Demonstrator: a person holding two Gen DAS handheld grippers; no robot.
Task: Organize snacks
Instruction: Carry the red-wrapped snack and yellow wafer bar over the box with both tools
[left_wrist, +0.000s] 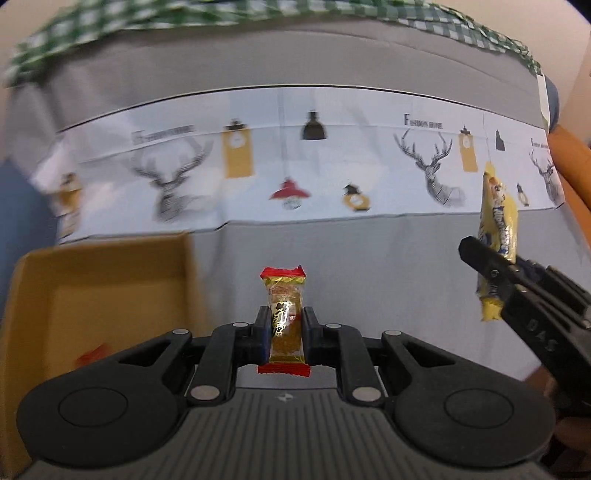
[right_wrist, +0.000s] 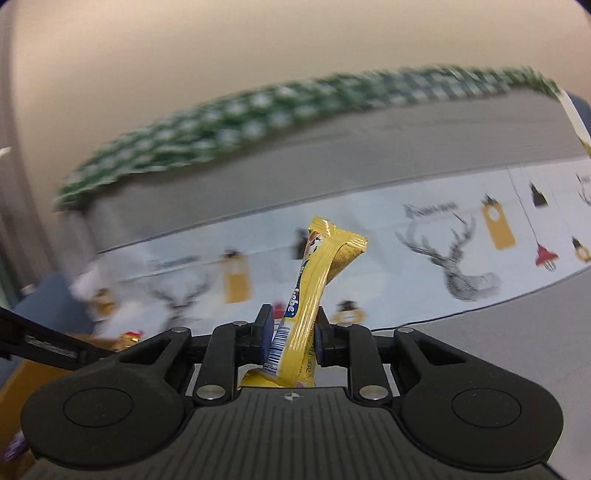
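Note:
My left gripper (left_wrist: 285, 325) is shut on a small golden candy with red ends (left_wrist: 285, 295), held upright above the grey table. My right gripper (right_wrist: 293, 328) is shut on a long yellow snack bar (right_wrist: 314, 280) that sticks up between its pads. That same bar (left_wrist: 496, 229) and the right gripper (left_wrist: 491, 273) appear at the right edge of the left wrist view. A brown cardboard box (left_wrist: 33, 295) lies low at the left, with a red wrapper (left_wrist: 92, 354) inside it. The box's corner (right_wrist: 29, 373) also peeks out at lower left in the right wrist view.
A white cloth printed with deer heads and lamps (left_wrist: 369, 166) crosses the grey table (left_wrist: 369, 266). A green checked cloth (left_wrist: 110, 22) runs along the far edge. Something blue (left_wrist: 22, 229) stands at the left and something orange (left_wrist: 572, 162) at the right. A beige wall (right_wrist: 258, 48) rises behind.

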